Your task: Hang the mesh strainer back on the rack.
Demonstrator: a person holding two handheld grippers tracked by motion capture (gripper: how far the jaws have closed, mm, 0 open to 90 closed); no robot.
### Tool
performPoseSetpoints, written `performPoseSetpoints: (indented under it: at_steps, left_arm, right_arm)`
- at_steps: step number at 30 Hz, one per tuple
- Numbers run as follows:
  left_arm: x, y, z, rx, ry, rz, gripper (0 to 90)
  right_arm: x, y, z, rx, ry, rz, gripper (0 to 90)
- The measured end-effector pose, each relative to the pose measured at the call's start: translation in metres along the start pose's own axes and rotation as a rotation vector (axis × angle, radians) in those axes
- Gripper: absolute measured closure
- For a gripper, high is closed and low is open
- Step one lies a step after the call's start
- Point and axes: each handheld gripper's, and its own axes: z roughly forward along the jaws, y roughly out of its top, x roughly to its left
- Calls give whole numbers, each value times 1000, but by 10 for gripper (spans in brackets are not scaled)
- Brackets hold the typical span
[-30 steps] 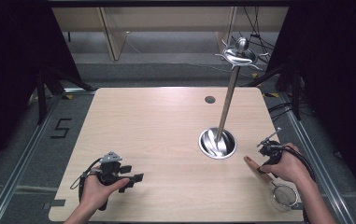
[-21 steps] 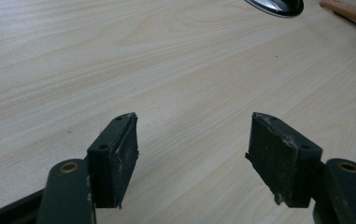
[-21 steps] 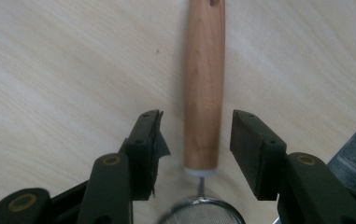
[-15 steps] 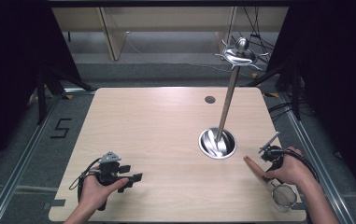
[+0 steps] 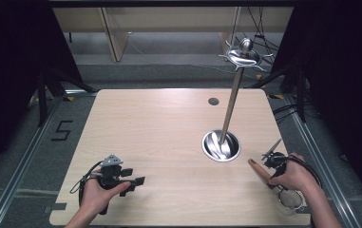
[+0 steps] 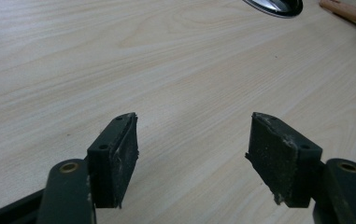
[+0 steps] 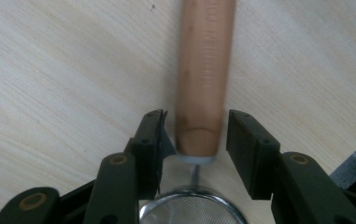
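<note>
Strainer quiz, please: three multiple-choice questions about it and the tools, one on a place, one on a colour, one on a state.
1. Where does the strainer lie?
A) near the table's near right corner
B) at its middle
C) at its far left corner

2. What colour is its handle?
A) blue
B) brown
C) white

3. How do the left tool's jaws stand?
A) shut on the strainer
B) shut on nothing
C) open, nothing between

Answers: 1 A, the high view shows it by that corner. 2 B, the handle is plain wood. 3 C, the jaws stand apart over bare tabletop.
</note>
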Motion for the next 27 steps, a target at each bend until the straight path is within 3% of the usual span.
performPoseSetpoints:
  at_steps: [8,11,13,15,16,17,18,23,27]
  left_arm:
    - [0,0,1,-2,0,-5,325]
    - [0,-1,0,-4,3,-4,326]
    - [0,0,0,-3,0,-2,326]
    - [-1,0,0,-6,-1,-1,325]
    - [-1,0,0,-11,-19,-3,325]
    - [0,0,-1,3,-16,13,324]
    - [1,0,-2,16,-16,27,324]
    - [0,0,0,-10,-15,-2,326]
    - [0,0,-1,-9,-12,2,326]
  right_arm:
    - [-2,0,4,-13,3,-22,620]
    - [-1,0,3,-21,-4,6,651]
    - [-3,0,2,-17,-9,-13,669]
    - [-2,-1,3,-15,-4,-1,672]
    - [-3,0,3,-13,-4,-14,674]
    - [-2,-1,4,-15,-17,-22,680]
    - [-3,0,3,-15,-2,-24,685]
    - [-1,-2,3,-31,-6,4,691]
    - [-2,-3,2,-35,-13,5,693]
